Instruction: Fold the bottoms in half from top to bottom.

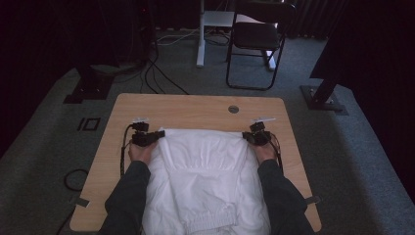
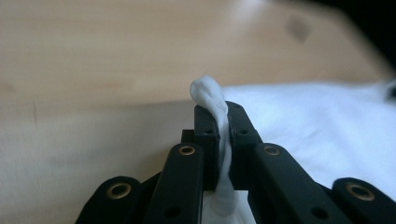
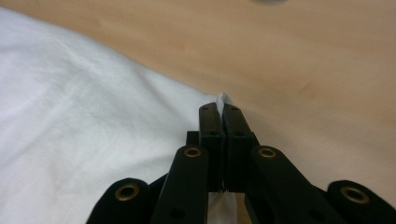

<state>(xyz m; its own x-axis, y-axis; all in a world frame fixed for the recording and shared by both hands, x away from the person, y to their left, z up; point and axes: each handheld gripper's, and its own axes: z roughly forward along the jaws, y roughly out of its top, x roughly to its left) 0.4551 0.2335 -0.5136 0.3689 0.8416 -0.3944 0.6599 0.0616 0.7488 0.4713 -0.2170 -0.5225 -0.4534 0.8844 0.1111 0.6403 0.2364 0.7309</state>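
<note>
A white garment (image 1: pixel 205 176) lies spread on the wooden table (image 1: pixel 195 105), reaching from its middle to the near edge. My left gripper (image 1: pixel 157 133) is shut on the garment's far left corner; in the left gripper view a fold of white cloth (image 2: pixel 215 100) is pinched between the closed jaws of that gripper (image 2: pixel 223 112). My right gripper (image 1: pixel 247 136) is shut on the far right corner. A tip of cloth (image 3: pixel 224 99) pokes out past the right gripper (image 3: pixel 222 112), and the rest of the garment (image 3: pixel 70 116) lies to its left.
A round cable hole (image 1: pixel 233 109) sits in the table's far right part. Bare wood runs along the far edge and both sides. Beyond the table stand a black chair (image 1: pixel 257 39) and a white post (image 1: pixel 200 34). Cables (image 1: pixel 156 73) lie on the grey carpet.
</note>
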